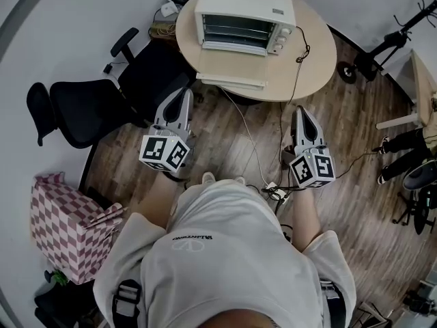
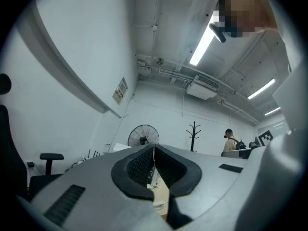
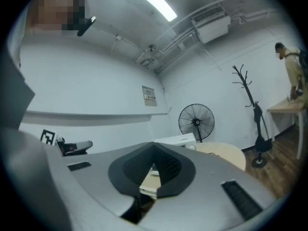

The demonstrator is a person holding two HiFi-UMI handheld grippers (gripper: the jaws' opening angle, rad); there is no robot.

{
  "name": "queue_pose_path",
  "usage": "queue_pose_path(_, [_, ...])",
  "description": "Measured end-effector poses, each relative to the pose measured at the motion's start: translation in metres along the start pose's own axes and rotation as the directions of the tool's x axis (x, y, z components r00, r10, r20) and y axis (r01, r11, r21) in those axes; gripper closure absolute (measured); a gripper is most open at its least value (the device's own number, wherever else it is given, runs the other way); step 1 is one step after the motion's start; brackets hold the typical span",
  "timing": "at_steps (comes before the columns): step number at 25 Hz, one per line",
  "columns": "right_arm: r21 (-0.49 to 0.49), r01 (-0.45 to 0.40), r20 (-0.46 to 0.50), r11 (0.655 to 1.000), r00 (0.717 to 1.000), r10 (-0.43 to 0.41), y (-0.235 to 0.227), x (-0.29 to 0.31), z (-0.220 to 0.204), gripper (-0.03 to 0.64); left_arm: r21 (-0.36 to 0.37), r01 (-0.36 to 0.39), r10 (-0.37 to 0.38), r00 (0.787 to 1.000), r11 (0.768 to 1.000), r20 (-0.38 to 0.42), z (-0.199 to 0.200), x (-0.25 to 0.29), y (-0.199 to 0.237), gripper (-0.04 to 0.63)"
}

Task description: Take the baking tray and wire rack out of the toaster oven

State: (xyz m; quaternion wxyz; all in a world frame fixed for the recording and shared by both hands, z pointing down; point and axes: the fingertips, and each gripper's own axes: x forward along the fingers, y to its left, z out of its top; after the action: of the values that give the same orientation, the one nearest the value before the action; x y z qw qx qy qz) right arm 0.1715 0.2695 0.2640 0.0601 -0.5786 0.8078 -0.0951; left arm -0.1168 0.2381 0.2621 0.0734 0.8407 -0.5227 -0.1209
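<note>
Left gripper (image 1: 183,93) and right gripper (image 1: 299,109) jaws together, nothing held — toaster oven (image 1: 246,18) on table (image 1: 311,70) well ahead, chair (image 1: 89,108) at left, cable (image 1: 252,142) across floor between.

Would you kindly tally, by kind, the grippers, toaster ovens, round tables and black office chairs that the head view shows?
Grippers: 2, the left gripper and the right gripper
Toaster oven: 1
Round table: 1
Black office chairs: 2
Total: 6

Left gripper (image 1: 182,91) and right gripper (image 1: 299,109) hover short of the toaster oven (image 1: 242,16).
</note>
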Motion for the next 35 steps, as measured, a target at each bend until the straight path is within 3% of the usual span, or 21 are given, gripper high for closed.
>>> queue_pose_path(3, [0.12, -0.097, 0.008, 0.988, 0.995, 0.096, 0.019, 0.015, -0.005, 0.615, -0.061, 0.021, -0.021, 1.0, 0.998, 0.01, -0.001, 0.0, 0.001, 0.588])
queue_pose_path(6, [0.167, -0.147, 0.003, 0.975, 0.989, 0.149, 0.036, 0.026, -0.01, 0.615, -0.091, 0.037, -0.038, 0.999, 0.995, -0.003, -0.009, -0.004, 0.002, 0.588])
queue_pose_path(12, [0.284, -0.175, -0.006, 0.943, 0.983, 0.184, 0.064, 0.047, -0.033, 0.615, -0.2, 0.094, -0.101, 0.995, 0.975, -0.025, -0.034, -0.009, 0.015, 0.588])
queue_pose_path(16, [0.314, -0.171, -0.005, 0.934, 0.983, 0.182, 0.079, 0.056, -0.045, 0.615, -0.223, 0.113, -0.127, 0.991, 0.968, -0.049, -0.045, -0.009, 0.023, 0.588])
queue_pose_path(18, [0.284, -0.163, -0.028, 0.945, 0.984, 0.179, 0.085, 0.059, -0.051, 0.615, -0.195, 0.112, -0.127, 0.989, 0.974, -0.069, -0.048, -0.01, 0.025, 0.588])
queue_pose_path(21, [0.132, -0.132, -0.065, 0.982, 0.988, 0.141, 0.089, 0.068, -0.052, 0.615, -0.095, 0.097, -0.106, 0.989, 0.991, -0.101, -0.048, -0.001, 0.03, 0.588])
queue_pose_path(24, [-0.001, -0.119, -0.08, 0.993, 0.99, 0.118, 0.091, 0.076, -0.051, 0.615, -0.058, 0.101, -0.107, 0.988, 0.993, -0.109, -0.049, 0.011, 0.03, 0.588])
queue_pose_path(29, [-0.028, -0.117, -0.089, 0.993, 0.989, 0.114, 0.077, 0.096, -0.056, 0.614, -0.025, 0.104, -0.106, 0.986, 0.994, -0.129, -0.06, 0.04, 0.026, 0.588])
queue_pose_path(35, [-0.023, -0.123, -0.125, 0.992, 0.985, 0.119, 0.03, 0.128, -0.065, 0.615, -0.015, 0.098, -0.099, 0.981, 0.995, -0.168, -0.085, 0.098, 0.016, 0.588])
